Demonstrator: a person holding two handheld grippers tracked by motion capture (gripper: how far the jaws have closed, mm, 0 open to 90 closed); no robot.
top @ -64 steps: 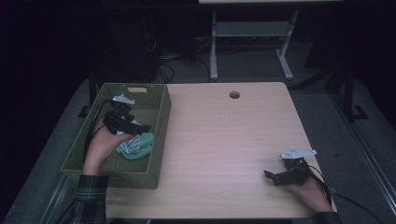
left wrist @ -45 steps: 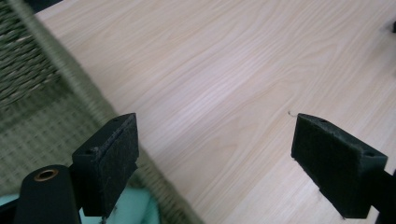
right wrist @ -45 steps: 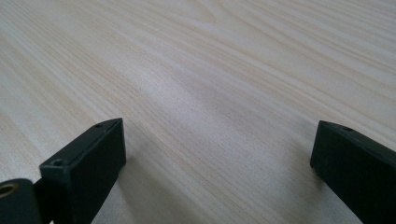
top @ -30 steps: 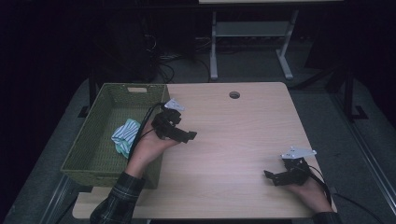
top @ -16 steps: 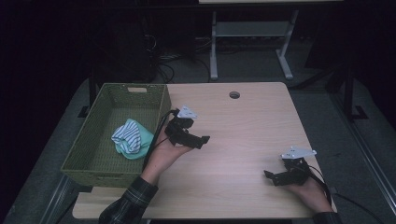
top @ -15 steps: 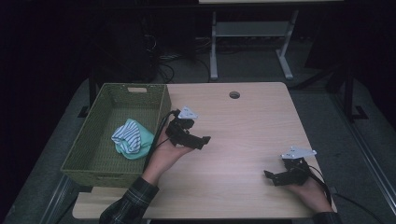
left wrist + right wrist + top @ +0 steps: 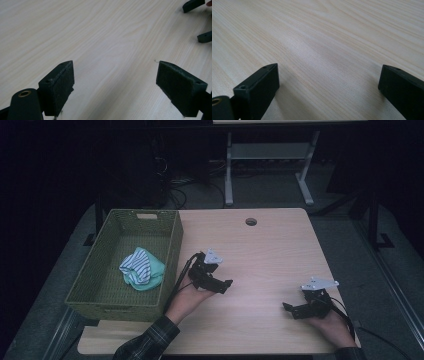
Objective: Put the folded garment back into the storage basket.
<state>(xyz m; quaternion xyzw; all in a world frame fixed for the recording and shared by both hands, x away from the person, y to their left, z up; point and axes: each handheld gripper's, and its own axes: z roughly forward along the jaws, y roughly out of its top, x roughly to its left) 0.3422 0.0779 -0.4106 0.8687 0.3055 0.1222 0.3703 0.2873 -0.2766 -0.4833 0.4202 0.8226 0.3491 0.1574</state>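
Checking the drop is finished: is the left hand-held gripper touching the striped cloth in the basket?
Apart. The high view shows the left hand-held gripper over bare table, outside the basket, whose wall separates it from the striped cloth.

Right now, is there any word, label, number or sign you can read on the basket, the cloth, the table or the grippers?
None: no readable text on the basket, the cloth, the table, the left gripper or the right gripper.

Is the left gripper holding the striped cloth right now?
No: the left gripper has its jaws wide apart over bare table, and the striped cloth lies in the green basket.
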